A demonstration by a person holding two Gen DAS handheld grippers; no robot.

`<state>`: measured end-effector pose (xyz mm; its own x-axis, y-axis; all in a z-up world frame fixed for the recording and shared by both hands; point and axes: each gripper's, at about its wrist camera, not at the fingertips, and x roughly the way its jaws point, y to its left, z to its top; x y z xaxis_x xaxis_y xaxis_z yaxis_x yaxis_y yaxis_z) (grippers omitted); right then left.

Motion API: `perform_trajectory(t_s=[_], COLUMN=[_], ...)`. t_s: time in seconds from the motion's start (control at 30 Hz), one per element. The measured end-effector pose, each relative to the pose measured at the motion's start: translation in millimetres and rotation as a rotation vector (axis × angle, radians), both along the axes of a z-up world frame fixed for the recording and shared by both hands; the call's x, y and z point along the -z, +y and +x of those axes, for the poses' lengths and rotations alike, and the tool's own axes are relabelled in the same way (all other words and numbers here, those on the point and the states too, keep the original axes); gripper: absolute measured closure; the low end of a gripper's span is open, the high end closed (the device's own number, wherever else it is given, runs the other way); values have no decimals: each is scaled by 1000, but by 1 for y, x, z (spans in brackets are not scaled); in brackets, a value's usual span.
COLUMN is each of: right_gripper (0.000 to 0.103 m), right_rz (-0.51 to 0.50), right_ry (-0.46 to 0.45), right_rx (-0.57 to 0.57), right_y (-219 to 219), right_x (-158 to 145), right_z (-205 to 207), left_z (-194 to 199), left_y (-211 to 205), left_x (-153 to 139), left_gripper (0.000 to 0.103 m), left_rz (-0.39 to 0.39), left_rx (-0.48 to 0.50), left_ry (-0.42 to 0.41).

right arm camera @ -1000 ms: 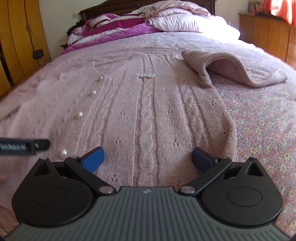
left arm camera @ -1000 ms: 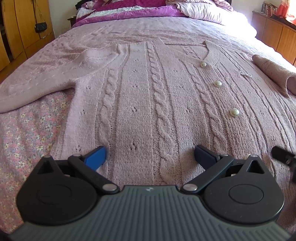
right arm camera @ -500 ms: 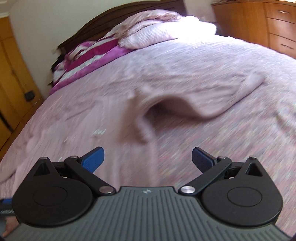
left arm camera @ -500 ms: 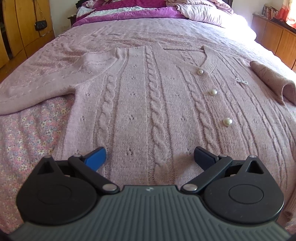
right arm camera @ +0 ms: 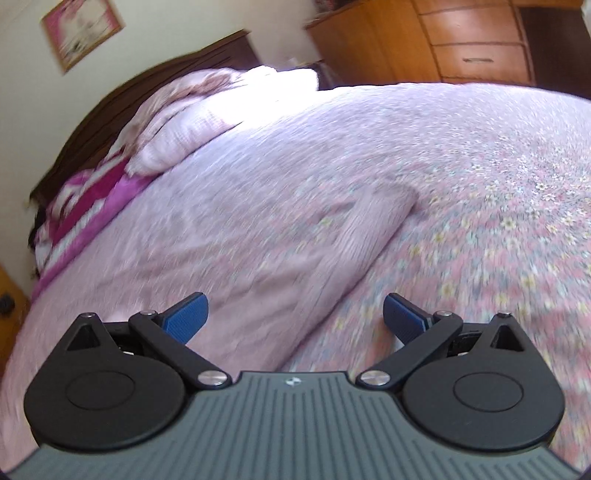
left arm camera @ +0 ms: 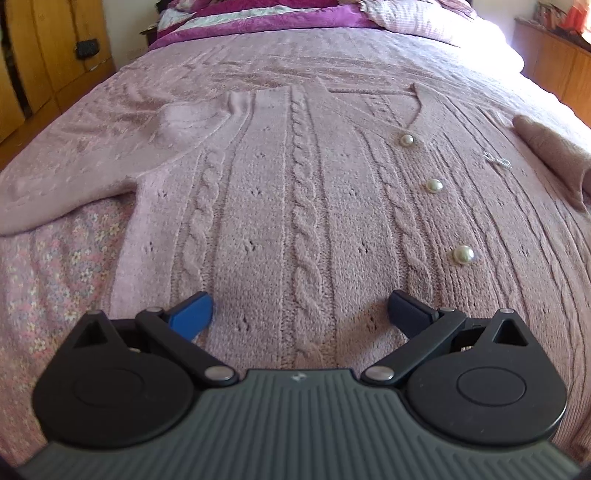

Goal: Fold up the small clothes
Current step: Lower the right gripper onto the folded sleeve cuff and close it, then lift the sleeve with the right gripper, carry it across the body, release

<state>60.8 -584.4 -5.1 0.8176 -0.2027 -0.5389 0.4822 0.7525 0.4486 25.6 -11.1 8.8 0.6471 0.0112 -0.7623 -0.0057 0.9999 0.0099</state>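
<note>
A pink cable-knit cardigan (left arm camera: 303, 206) with pearl buttons (left arm camera: 434, 185) lies flat, front up, on the bed. Its left sleeve (left arm camera: 74, 184) stretches out to the left; its right sleeve (left arm camera: 550, 151) lies at the right edge of the view. My left gripper (left arm camera: 300, 314) is open and empty, low over the cardigan's hem. My right gripper (right arm camera: 293, 317) is open and empty, tilted, just above the right sleeve (right arm camera: 332, 251), which shows blurred in the right wrist view.
The floral bedspread (right arm camera: 498, 229) covers the bed. Pillows (right arm camera: 192, 122) and a magenta quilt (left arm camera: 258, 18) lie at the head. A wooden wardrobe (left arm camera: 44, 55) stands left and a wooden dresser (right arm camera: 461, 40) right of the bed.
My right gripper has swung right and rolled, from the cardigan's hem to over the right sleeve. My left gripper has drawn back slightly. Both stay open.
</note>
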Motion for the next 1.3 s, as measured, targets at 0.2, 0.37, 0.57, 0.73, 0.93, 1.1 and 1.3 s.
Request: perform_trajectory(t_s=[0.2, 0.37, 0.57, 0.73, 0.93, 1.1, 1.3], right_gripper=[1, 21, 84, 87, 88, 88, 88], right_rz=[54, -14, 28, 17, -26, -75, -110], right_ry=[-44, -1, -3, -64, -174, -263, -281], right_rx=[55, 47, 74, 66, 98, 115, 65], right_y=[-41, -43, -55, -54, -54, -56, -36], right_x=[13, 19, 18, 2, -42, -86, -121], right_z=[28, 52, 45, 19, -12, -39, -52], left_z=[-1, -2, -2, -3, -4, -3, -2], left_y=[-3, -7, -9, -8, -8, -7, -6], left_x=[2, 4, 5, 6, 6, 6, 4], left_gripper=[0, 0, 0, 0, 0, 0, 0], left_rz=[14, 33, 44, 44, 44, 43, 38], left_rx=[-17, -24, -28, -20, -17, -11, 4], left_ry=[-12, -13, -15, -20, -24, -26, -20])
